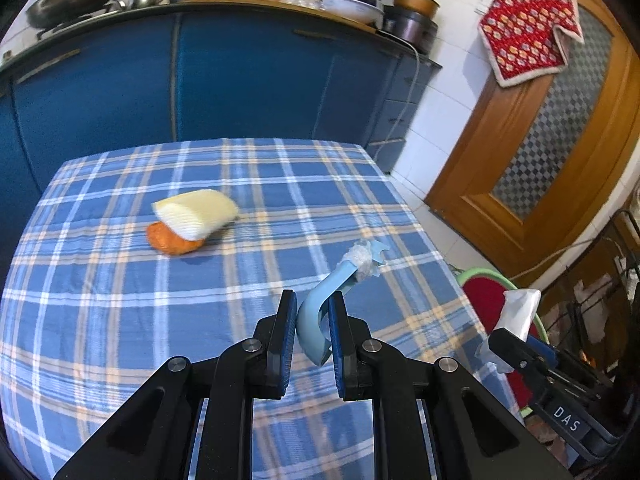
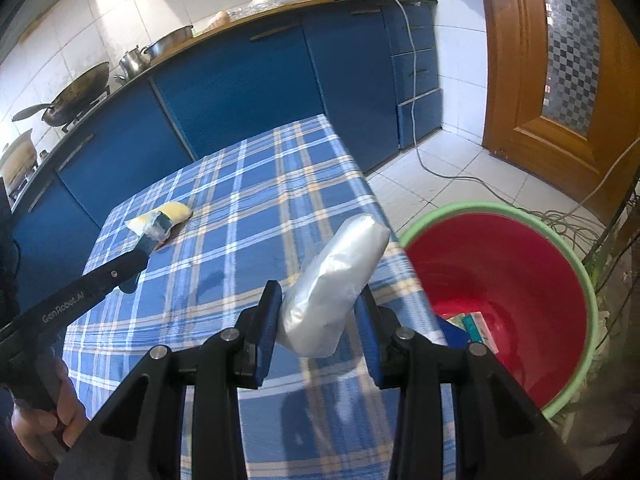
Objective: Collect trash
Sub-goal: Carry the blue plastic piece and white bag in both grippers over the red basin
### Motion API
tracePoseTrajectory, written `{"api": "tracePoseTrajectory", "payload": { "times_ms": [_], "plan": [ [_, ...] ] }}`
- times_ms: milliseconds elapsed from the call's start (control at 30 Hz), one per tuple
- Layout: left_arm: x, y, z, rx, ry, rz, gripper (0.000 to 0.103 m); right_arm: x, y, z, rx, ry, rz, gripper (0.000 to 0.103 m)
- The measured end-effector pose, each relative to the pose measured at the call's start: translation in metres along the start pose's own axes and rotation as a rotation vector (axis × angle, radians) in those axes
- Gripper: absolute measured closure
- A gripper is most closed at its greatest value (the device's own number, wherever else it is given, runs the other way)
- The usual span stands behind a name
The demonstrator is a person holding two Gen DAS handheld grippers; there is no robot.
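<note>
Both grippers carry trash above a plaid-covered counter

The left gripper (image 1: 313,326) jaws pinch a curved blue plastic scrap (image 1: 320,312); the right gripper (image 2: 320,322) jaws pinch a crumpled clear plastic bag (image 2: 336,292) near the counter (image 2: 248,184) edge. Beside it on the floor, a red bucket (image 2: 520,280) holds a few packets. A yellow peel (image 1: 196,214) lies over an orange scrap (image 1: 170,242).

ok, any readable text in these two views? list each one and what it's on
"DAS": white letters on a dark label on the right gripper, seen from the left wrist view.
"GenRobot.AI": on the arm of the left gripper, seen from the right wrist view.
Packaging in the red bin: print too blurred to read.
Nothing else legible.
</note>
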State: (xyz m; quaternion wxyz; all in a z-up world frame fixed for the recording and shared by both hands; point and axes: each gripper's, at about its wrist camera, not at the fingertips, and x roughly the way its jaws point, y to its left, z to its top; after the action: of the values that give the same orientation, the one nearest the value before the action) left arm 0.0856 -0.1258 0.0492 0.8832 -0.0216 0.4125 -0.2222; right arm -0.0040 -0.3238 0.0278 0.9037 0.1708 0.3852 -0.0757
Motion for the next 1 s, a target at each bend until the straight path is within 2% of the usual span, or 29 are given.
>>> {"api": "tracePoseTrajectory", "payload": {
  "times_ms": [567, 1000],
  "plan": [
    [0.032, -0.094, 0.006, 0.124, 0.084, -0.169, 0.087, -0.012, -0.069, -0.007, 0.082, -0.002, -0.075, 0.063],
    [0.07, -0.15, 0.004, 0.212, 0.151, -0.234, 0.087, -0.016, -0.117, -0.021, 0.165, 0.004, -0.12, 0.063]
  ]
}}
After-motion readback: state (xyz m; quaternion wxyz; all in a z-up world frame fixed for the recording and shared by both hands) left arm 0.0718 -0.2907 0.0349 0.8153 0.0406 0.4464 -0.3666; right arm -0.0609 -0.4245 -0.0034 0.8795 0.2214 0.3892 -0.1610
